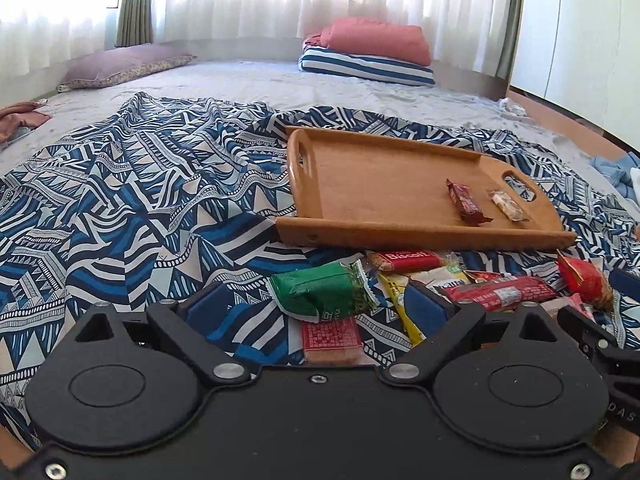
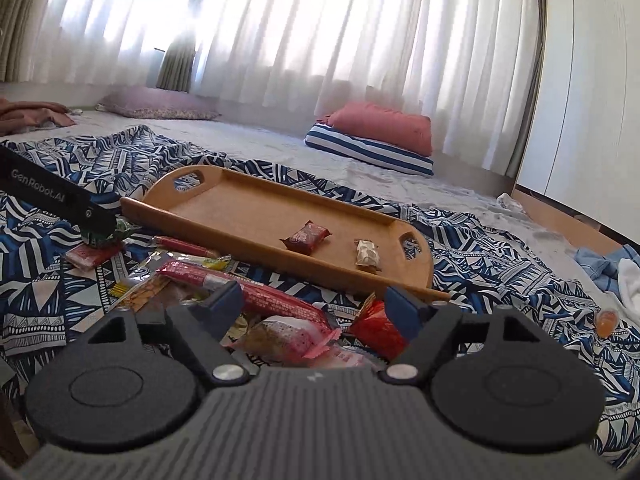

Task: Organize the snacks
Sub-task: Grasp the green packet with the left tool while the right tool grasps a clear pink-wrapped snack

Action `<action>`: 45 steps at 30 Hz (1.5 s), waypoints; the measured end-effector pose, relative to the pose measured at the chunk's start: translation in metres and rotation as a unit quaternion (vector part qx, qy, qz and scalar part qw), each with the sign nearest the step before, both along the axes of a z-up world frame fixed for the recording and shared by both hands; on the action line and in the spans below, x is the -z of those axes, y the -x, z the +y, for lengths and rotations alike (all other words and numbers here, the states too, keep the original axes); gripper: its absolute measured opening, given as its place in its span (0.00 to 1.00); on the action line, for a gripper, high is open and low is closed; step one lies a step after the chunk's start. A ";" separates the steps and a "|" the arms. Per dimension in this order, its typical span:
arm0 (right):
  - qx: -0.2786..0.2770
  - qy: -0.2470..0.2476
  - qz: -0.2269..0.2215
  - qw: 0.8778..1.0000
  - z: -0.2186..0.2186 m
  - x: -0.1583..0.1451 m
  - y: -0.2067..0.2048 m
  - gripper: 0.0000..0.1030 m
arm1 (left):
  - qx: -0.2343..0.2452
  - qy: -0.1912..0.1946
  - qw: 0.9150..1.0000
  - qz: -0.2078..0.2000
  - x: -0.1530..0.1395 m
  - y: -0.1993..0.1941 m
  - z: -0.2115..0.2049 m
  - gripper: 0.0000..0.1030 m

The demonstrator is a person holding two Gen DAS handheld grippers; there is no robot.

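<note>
- A blue-and-white patterned cloth (image 1: 140,200) covers the near part of a grey bed (image 1: 248,80); pillows (image 1: 372,44) lie far, under white curtains (image 2: 320,32).
- The wooden tray (image 1: 360,168) holds two wrapped snacks (image 1: 464,200).
- The snack pile (image 2: 256,304) lies just near of the tray.
- The left gripper (image 1: 320,300) stands wide around a green packet (image 1: 320,288), pads apart from it.
- The right gripper (image 2: 316,304) gapes over the pile, gripping nothing.

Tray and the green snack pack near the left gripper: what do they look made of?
Tray: looks like wood, warm brown with a smooth matte finish; solid raised rim and cut-out handles. Could be bamboo or a laminate, grain is too faint to tell.
Green snack pack: thin plastic or foil film, glossy; it shows crinkles, highlights and a crimped serrated end seal.
</note>
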State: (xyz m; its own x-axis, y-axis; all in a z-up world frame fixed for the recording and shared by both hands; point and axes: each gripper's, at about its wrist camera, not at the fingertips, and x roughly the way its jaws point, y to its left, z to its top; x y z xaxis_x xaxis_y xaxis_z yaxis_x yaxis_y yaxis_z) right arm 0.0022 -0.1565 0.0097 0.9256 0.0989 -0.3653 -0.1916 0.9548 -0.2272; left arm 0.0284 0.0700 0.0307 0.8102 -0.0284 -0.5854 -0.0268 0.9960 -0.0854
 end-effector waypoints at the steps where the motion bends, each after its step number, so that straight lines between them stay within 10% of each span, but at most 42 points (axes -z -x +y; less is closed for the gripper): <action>1: 0.000 0.002 0.004 1.000 0.001 0.002 0.000 0.77 | -0.001 0.000 1.000 0.000 0.001 -0.002 0.000 0.88; 37: 0.018 0.001 0.052 0.998 0.014 0.021 -0.017 0.75 | -0.009 0.015 1.000 0.027 0.023 -0.036 0.003 0.72; 45: 0.018 0.004 0.054 0.998 0.014 0.023 -0.020 0.72 | -0.008 0.009 1.000 0.029 0.023 -0.036 0.001 0.54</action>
State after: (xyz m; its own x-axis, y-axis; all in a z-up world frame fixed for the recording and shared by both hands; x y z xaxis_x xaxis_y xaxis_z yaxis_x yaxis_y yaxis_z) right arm 0.0222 -0.1422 -0.0130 0.8834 0.0626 -0.4644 -0.1810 0.9597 -0.2150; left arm 0.0641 0.0708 0.0081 0.7758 -0.0268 -0.6305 -0.0472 0.9938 -0.1004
